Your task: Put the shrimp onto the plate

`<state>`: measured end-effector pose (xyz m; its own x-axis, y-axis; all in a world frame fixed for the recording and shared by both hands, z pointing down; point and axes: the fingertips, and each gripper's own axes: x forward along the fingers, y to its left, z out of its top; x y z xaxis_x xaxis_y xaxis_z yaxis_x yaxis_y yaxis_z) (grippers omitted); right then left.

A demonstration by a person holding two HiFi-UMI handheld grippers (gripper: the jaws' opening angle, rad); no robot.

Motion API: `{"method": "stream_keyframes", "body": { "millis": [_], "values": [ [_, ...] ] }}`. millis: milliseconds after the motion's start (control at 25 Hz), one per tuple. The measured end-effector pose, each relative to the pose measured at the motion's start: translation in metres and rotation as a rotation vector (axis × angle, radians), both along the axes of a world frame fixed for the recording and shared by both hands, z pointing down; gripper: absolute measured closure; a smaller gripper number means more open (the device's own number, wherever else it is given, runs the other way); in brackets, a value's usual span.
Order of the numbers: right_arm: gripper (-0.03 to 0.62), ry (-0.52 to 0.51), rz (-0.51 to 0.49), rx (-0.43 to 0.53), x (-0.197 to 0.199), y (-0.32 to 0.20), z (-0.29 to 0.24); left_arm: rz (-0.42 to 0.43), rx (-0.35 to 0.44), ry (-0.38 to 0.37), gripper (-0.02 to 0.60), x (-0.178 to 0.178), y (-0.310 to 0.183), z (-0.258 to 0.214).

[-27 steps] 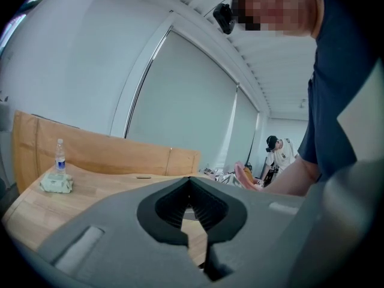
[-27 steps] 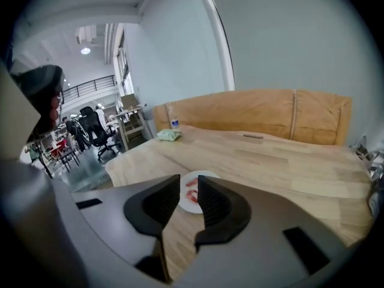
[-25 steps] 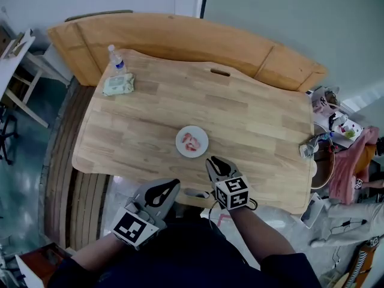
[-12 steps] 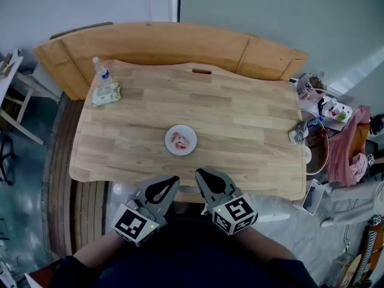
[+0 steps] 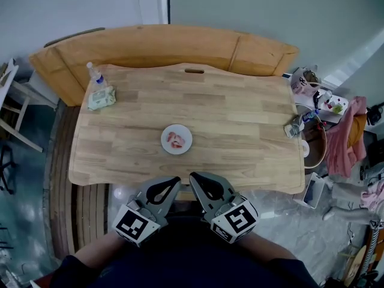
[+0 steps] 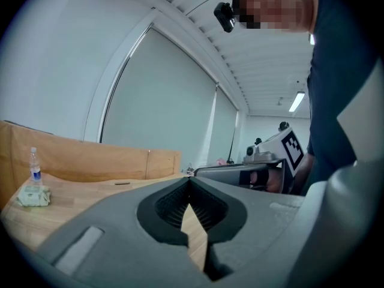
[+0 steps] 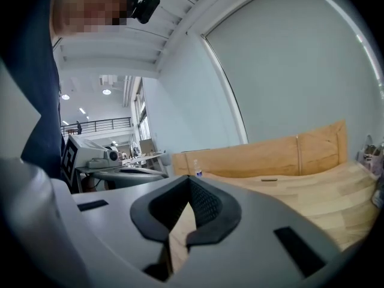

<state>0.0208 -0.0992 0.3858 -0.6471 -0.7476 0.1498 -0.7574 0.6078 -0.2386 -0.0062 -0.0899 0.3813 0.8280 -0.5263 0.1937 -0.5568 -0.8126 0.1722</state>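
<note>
Spanning most of the head view, the wood surface (image 5: 240, 119) has the plate at its middle. Right claw (image 5: 193, 177) has pulled back from beside the plate to just off the near edge, next to left claw (image 5: 174, 180). Its jaws have just been closing and now meet with nothing between them. Left claw is also together and empty, hardly shifted. Plate (image 5: 165, 138) sits well apart from both claws. Shrimp (image 5: 176, 140) lies on the plate, inside the rim. Judgement: shrimp already placed, the pull-back reads as a finished release, and the task looks done.
</note>
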Motion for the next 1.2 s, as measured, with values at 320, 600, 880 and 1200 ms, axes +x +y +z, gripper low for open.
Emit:
{"method": "stream_keyframes", "body": {
  "millis": [320, 600, 880, 1200],
  "values": [
    [0.585, -0.006, -0.009, -0.001, -0.002, 0.007, 0.004, 0.005, 0.007, -0.004, 0.577, 0.001, 0.006, 0.001],
    [0.585, -0.001, -0.029, -0.003, -0.006, 0.008, 0.003, 0.001, 0.008, -0.002, 0.577, 0.002, 0.007, -0.001],
    [0.585, 0.003, -0.043, -0.001, -0.009, 0.009, 0.002, -0.006, 0.008, 0.000, 0.577, -0.001, 0.007, 0.000],
    [0.585, 0.006, -0.048, -0.006, -0.012, 0.009, 0.004, -0.004, 0.020, 0.000, 0.577, -0.003, 0.007, 0.002]
  ]
}}
